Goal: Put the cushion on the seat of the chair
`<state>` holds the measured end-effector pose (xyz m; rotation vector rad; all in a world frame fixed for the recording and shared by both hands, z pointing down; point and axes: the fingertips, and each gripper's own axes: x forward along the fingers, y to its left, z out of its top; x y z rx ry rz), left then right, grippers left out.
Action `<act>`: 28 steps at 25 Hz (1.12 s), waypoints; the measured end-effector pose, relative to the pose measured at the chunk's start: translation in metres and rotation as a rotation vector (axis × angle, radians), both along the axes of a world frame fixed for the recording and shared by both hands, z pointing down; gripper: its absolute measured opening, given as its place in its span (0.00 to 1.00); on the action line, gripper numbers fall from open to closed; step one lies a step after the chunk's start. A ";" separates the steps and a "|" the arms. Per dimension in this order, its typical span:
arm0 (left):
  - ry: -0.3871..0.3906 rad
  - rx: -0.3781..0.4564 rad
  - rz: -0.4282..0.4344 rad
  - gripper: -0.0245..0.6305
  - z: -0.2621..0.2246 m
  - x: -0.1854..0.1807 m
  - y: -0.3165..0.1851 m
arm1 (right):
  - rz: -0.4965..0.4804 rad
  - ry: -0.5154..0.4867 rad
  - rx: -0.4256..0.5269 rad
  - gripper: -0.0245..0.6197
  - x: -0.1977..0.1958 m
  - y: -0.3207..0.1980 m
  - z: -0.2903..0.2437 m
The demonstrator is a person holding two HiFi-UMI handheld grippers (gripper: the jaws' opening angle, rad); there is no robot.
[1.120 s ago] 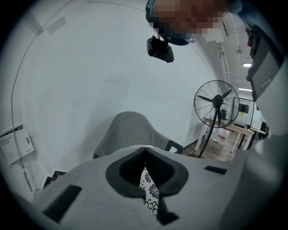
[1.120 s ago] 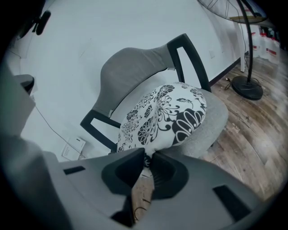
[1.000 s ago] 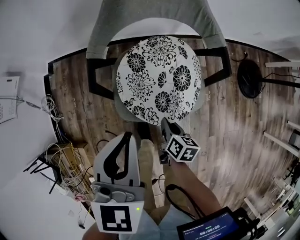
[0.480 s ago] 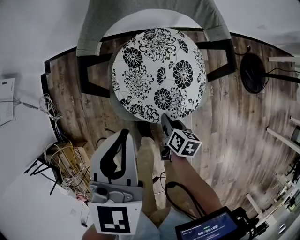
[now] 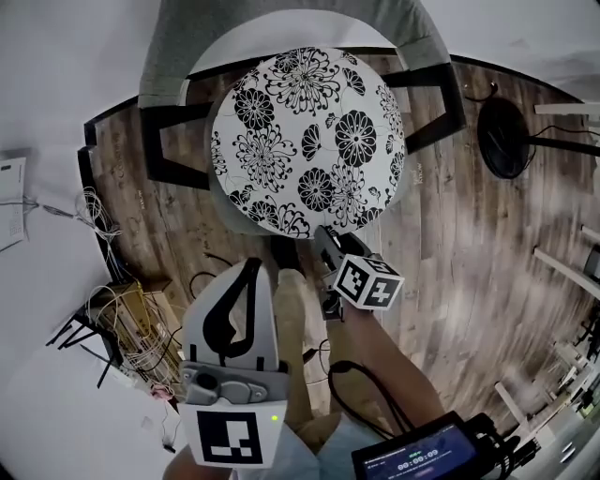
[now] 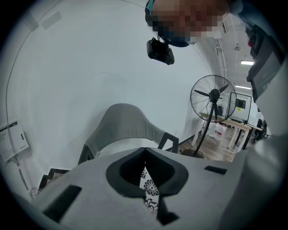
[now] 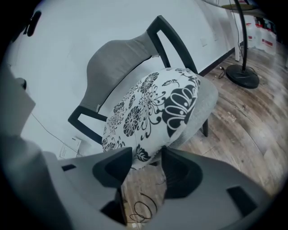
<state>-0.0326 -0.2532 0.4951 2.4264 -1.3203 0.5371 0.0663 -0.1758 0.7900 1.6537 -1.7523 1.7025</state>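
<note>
The round white cushion (image 5: 309, 136) with black flowers lies on the seat of the grey chair (image 5: 281, 28). From the right gripper view the cushion (image 7: 153, 103) covers the seat and overhangs its near edge. My right gripper (image 5: 325, 236) is at that near edge. Its jaws (image 7: 147, 166) are opening, and the cushion's rim lies between the tips without being pressed. My left gripper (image 5: 253, 267) hangs lower left, short of the chair, with nothing in it. Its jaws (image 6: 144, 155) are shut, and a strip of cushion (image 6: 150, 191) shows through the slit.
A pedestal fan's base (image 5: 502, 150) stands on the wood floor right of the chair, and its head (image 6: 214, 96) is in the left gripper view. A tangle of cables (image 5: 131, 328) lies at the left wall. A loose cable (image 7: 141, 209) runs under my right gripper.
The chair and cushion sit a little higher and further left in the head view. The right gripper stays at the cushion's near edge. The left gripper has hardly shifted.
</note>
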 end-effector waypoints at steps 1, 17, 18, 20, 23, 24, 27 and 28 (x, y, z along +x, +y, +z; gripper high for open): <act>0.002 0.001 0.000 0.05 -0.001 0.002 0.002 | 0.001 -0.002 -0.002 0.37 0.001 0.003 0.000; -0.006 0.036 0.035 0.05 -0.014 0.029 0.038 | 0.036 0.029 0.017 0.38 0.045 0.039 -0.021; -0.011 0.040 0.033 0.05 -0.018 0.029 0.039 | 0.037 0.029 0.027 0.38 0.047 0.039 -0.028; -0.017 0.050 0.022 0.05 -0.028 0.029 0.041 | 0.037 0.025 0.046 0.37 0.051 0.036 -0.046; -0.027 0.072 0.007 0.05 -0.049 0.033 0.043 | 0.018 0.026 0.090 0.37 0.055 0.031 -0.085; -0.029 0.079 0.001 0.05 -0.058 0.034 0.044 | 0.009 0.029 0.109 0.36 0.057 0.028 -0.101; -0.028 0.128 -0.028 0.05 -0.084 0.038 0.045 | -0.017 0.038 0.179 0.35 0.063 0.019 -0.155; -0.021 0.150 -0.040 0.05 -0.094 0.040 0.044 | -0.028 0.042 0.212 0.34 0.064 0.014 -0.175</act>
